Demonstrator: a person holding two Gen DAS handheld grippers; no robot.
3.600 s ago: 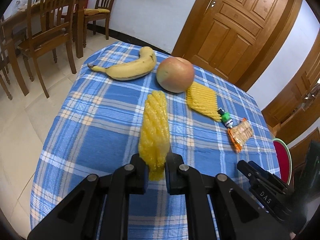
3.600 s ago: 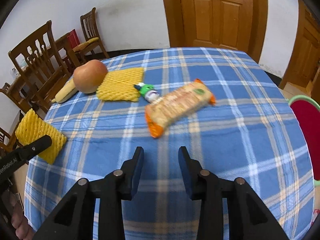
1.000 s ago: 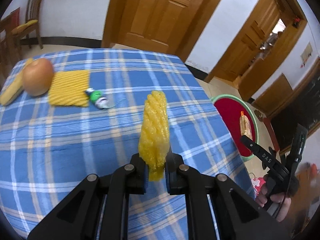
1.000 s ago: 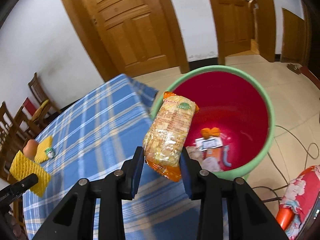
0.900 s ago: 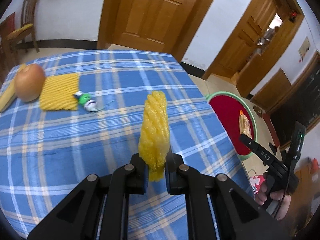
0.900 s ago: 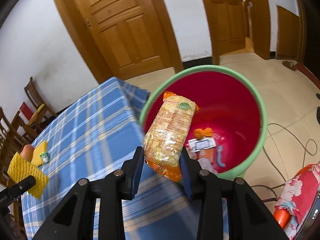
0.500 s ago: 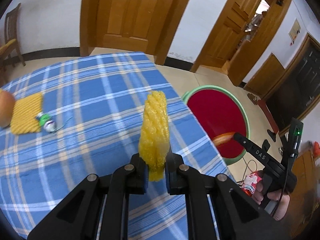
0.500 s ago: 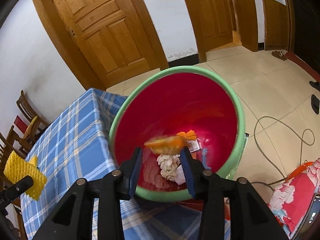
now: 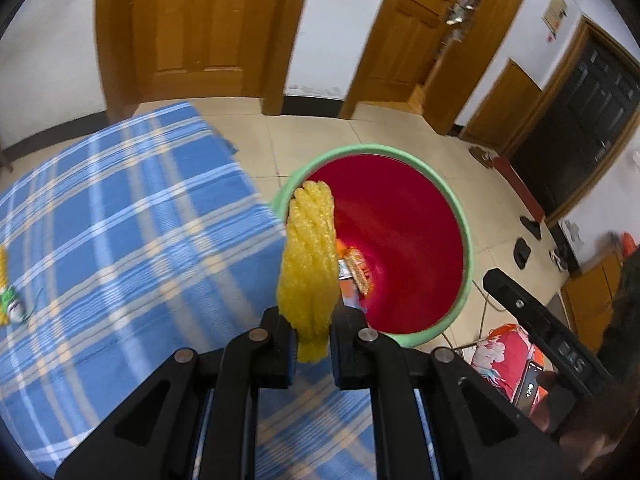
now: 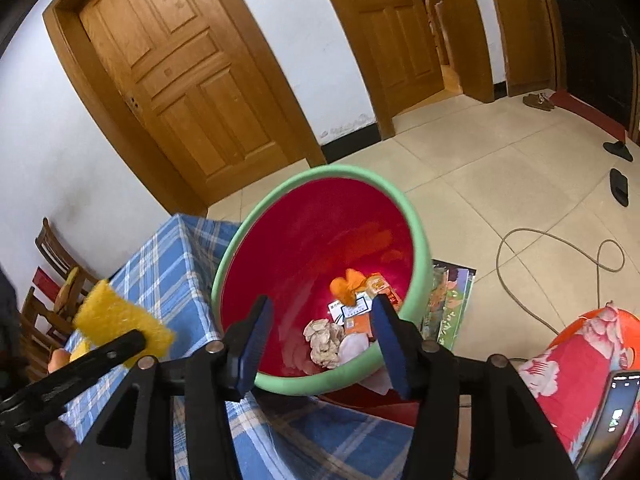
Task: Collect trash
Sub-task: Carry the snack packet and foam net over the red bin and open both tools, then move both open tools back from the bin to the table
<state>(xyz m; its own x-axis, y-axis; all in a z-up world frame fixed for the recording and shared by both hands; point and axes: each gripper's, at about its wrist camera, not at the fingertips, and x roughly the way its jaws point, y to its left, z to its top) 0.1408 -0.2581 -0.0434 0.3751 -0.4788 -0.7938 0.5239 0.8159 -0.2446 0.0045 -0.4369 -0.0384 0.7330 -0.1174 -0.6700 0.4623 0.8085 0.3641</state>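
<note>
My left gripper [image 9: 313, 350] is shut on a yellow foam fruit net [image 9: 310, 256], which stands upright between the pads at the table's corner, just beside the green rim of the red trash bin [image 9: 464, 232]. From the right wrist view the same foam net [image 10: 116, 316] shows at the left. My right gripper [image 10: 320, 336] hangs over the trash bin [image 10: 316, 176] with its jaws opening and nothing between them. The orange snack packet [image 10: 382, 286] lies at the bottom of the bin among crumpled paper and wrappers.
The blue plaid tablecloth [image 9: 120, 216] covers the table left of the bin. A small green-and-white wrapper [image 9: 12, 306] lies at its left edge. A cable [image 10: 560, 252] loops over the tiled floor, and a red floral bag [image 10: 572, 356] sits at the right. Wooden doors stand behind.
The right gripper let go of the snack packet, which fell into the bin, and its jaws spread wider. The left gripper carried the foam net across the table toward the bin.
</note>
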